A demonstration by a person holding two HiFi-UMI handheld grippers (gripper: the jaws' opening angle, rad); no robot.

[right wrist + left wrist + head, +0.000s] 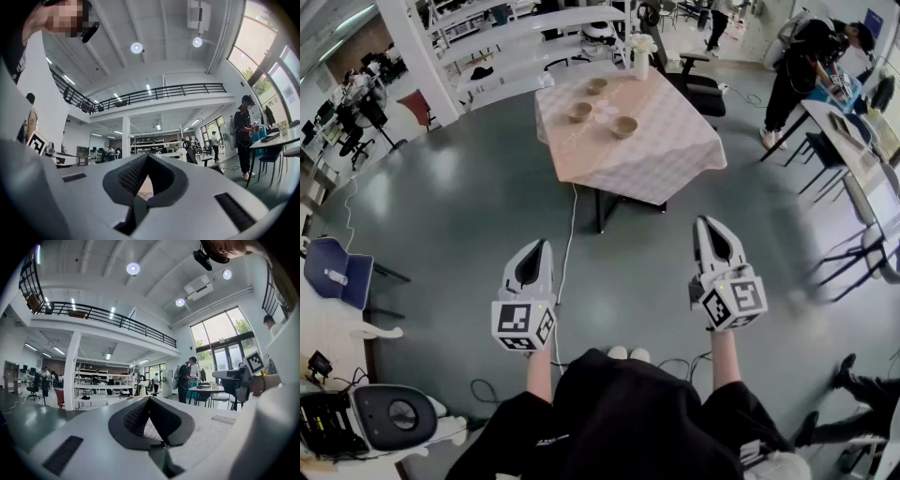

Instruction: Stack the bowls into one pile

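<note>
Three bowls (624, 127) are set apart on the table (666, 155), the left gripper (541, 246) and right gripper (705, 224) are held closed and empty well short of it, and the vase (639, 62), seemingly on the table too, could be toppled by a hasty reach.

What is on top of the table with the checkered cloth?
Three brown bowls sit apart on the checkered cloth, with a vase of flowers at the far edge. The cloth hides the tabletop, and the bowls are too far to see inside.
</note>
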